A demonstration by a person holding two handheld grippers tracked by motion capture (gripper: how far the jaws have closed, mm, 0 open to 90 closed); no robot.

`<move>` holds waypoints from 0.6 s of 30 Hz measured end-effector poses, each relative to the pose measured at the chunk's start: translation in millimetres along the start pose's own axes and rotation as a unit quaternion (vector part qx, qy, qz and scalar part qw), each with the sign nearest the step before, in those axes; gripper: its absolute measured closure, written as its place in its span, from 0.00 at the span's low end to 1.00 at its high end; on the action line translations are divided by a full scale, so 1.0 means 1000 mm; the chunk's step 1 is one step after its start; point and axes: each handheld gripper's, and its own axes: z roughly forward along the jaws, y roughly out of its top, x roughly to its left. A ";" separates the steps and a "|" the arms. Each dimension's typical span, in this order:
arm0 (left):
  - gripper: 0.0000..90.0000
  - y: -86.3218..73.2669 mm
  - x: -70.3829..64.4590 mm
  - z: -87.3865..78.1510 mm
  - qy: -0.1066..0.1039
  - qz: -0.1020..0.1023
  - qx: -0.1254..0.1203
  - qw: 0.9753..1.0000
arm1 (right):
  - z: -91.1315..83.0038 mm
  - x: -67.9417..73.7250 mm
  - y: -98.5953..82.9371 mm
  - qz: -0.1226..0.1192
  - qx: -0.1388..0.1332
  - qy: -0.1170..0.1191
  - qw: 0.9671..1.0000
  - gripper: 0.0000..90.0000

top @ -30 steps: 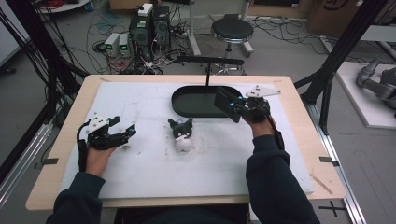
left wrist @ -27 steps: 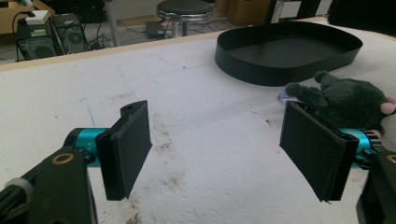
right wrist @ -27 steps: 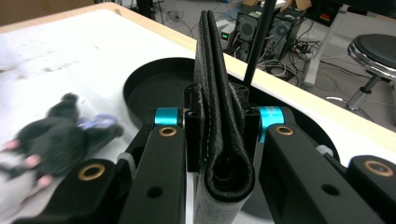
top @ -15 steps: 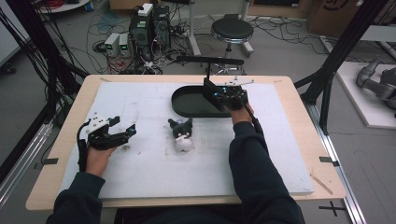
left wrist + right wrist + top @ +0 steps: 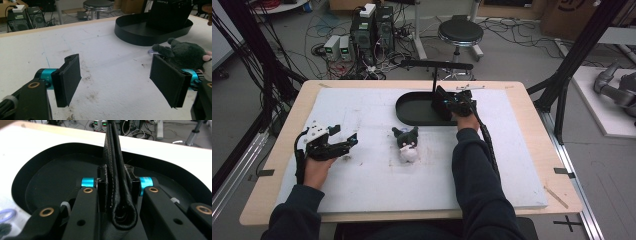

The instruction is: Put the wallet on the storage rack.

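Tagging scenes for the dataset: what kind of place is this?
Likely a robotics lab's recording bench: a foam-topped table inside a black frame, computers with tangled cables on the floor, handheld right gripper working over a black tray.

My right claw (image 5: 443,103) has moved left, from past the right end of the black oval tray (image 5: 412,111) to right over it. It is squeezed tight on the folded black leather wallet (image 5: 116,170) and now holds it standing up above the tray floor. My arm has stretched further across the worktop.
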 end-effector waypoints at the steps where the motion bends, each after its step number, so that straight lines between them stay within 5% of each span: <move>1: 0.27 0.000 0.000 0.000 0.000 -0.001 0.000 1.000 | 0.000 -0.001 0.000 0.000 0.000 -0.005 1.000 0.82; 6: 0.27 0.000 0.000 0.000 0.000 0.000 0.001 1.000 | -0.001 -0.005 -0.001 -0.030 0.028 -0.060 0.997 0.65; 11: 0.27 0.000 -0.001 0.001 0.000 -0.002 0.003 1.000 | -0.001 -0.009 -0.005 -0.029 0.039 -0.091 0.995 0.56; 14: 0.27 0.000 -0.001 0.001 0.000 0.000 0.004 1.000 | 0.003 -0.012 -0.008 -0.022 0.054 -0.096 0.994 0.51; 18: 0.27 0.000 -0.001 0.001 0.000 -0.001 0.005 1.000 | 0.004 -0.014 -0.009 -0.018 0.056 -0.069 0.996 0.51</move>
